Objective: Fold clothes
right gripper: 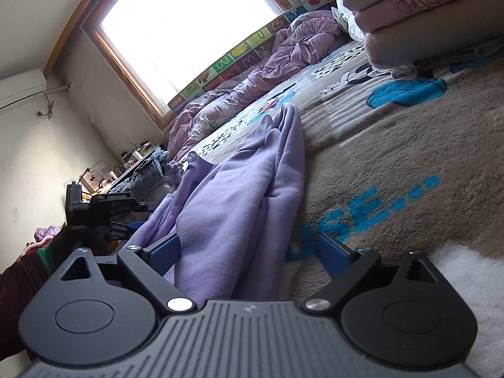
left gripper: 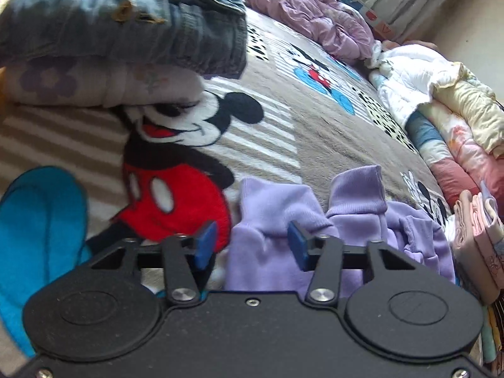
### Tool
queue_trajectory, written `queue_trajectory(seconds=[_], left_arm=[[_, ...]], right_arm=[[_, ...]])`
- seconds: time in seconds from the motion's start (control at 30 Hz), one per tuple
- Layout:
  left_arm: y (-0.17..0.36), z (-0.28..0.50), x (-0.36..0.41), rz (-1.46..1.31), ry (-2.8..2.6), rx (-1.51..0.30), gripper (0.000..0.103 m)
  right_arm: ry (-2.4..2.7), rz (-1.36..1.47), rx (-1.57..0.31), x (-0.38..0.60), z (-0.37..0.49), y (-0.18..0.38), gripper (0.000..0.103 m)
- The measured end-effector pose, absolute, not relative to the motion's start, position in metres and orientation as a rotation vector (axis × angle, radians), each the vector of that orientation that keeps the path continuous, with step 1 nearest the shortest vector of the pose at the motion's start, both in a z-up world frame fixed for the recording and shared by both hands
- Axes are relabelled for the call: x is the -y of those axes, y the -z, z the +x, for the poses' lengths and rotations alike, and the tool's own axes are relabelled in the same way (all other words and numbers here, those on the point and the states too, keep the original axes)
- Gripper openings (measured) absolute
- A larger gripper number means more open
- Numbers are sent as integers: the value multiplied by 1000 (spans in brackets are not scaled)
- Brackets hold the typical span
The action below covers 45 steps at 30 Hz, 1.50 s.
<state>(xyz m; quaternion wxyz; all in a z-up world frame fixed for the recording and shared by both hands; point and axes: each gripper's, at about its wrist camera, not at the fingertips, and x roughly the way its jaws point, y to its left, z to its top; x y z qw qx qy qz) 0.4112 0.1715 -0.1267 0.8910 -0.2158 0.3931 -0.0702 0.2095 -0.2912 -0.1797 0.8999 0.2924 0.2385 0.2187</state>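
**Desk:** Where's the garment, and what are your two grippers doing?

**Me:** The lilac sweatshirt [right gripper: 239, 195] lies crumpled on the Mickey Mouse blanket [left gripper: 283, 132]. From my left wrist view it sits low and just ahead of the fingers, with a ribbed cuff [left gripper: 359, 195] standing up beyond them. My left gripper [left gripper: 252, 244] is spread, blue pads [left gripper: 206, 242] apart with lilac cloth showing in the gap; the pads sit at the cloth's near edge, though I can't tell whether they touch it.

**Desk:** And the right?

**Me:** My right gripper [right gripper: 249, 247] is spread wide too, low over the blanket. A fold of the sweatshirt runs between its fingers, closer to the left-hand pad (I can't say for sure that it touches). The right-hand pad stands clear over the blue lettering [right gripper: 371, 211] woven into the blanket. In that same view I can see my other gripper [right gripper: 107, 208] at the sweatshirt's far side, held in a dark-gloved hand [right gripper: 75, 239].

**Desk:** Anything else on the bed?

**Me:** A stack with a denim piece [left gripper: 126, 22] on top to my left, folded pinkish clothes [left gripper: 475, 245] at the right edge, and a rumpled purple duvet [right gripper: 239, 94] below the window [right gripper: 186, 28].
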Motion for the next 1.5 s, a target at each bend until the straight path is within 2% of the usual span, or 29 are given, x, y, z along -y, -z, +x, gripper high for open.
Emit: queue_trajectory(seconds=[0.07, 0.1, 0.57, 0.8, 1.1, 1.5], left_arm=[[126, 410, -169, -443, 155, -813, 11], [124, 407, -168, -443, 158, -807, 11], [37, 310, -204, -367, 94, -532, 10], [19, 262, -232, -334, 12, -460, 10], [26, 202, -290, -408, -118, -420, 10], [84, 157, -345, -553, -267, -475, 9]], right_arm=[[-455, 610, -489, 292, 209, 180, 93], [-455, 611, -487, 291, 209, 179, 93], [-472, 643, -449, 296, 207, 183, 93], [-483, 659, -431, 299, 204, 185, 93], [-485, 662, -428, 298, 204, 184, 93], [-474, 649, -434, 296, 204, 183, 93]])
